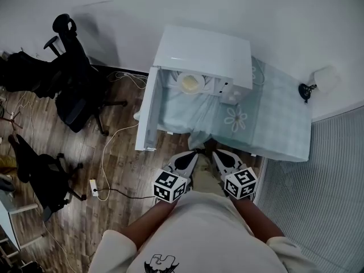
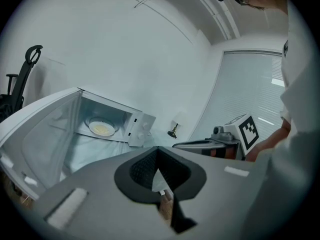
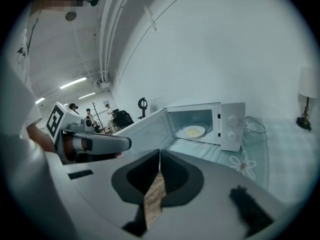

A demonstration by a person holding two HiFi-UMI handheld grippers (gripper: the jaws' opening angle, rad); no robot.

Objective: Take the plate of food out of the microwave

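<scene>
The microwave (image 1: 205,58) stands at the back left of the table (image 1: 278,124), its door (image 1: 146,110) swung open to the left, past the table's edge. The plate of food (image 1: 190,83) sits inside it. A lamp (image 1: 307,90) stands at the table's right rear. Chairs (image 1: 77,95) stand on the floor (image 1: 122,164) to the left.

Table (image 1: 296,144): straight ahead of your left gripper (image 1: 189,159) and right gripper (image 1: 219,156), near edge just beyond their tips.
Tablecloth (image 1: 278,115): pale blue check with daisy print, covering the whole top and hanging over the near edge.
Microwave (image 1: 207,56): on the cloth, ahead of your left gripper, door swung open leftward.
Table lamp (image 1: 307,90): far right corner, ahead and right of your right gripper, well apart from the microwave.
Wooden floor (image 1: 122,172): beneath and left of your left gripper.
Office chairs (image 1: 77,92): two black ones on the floor, far left.
Power strip (image 1: 94,187): on the floor, left of your left gripper, white cable (image 1: 105,152) trailing toward the table.
</scene>
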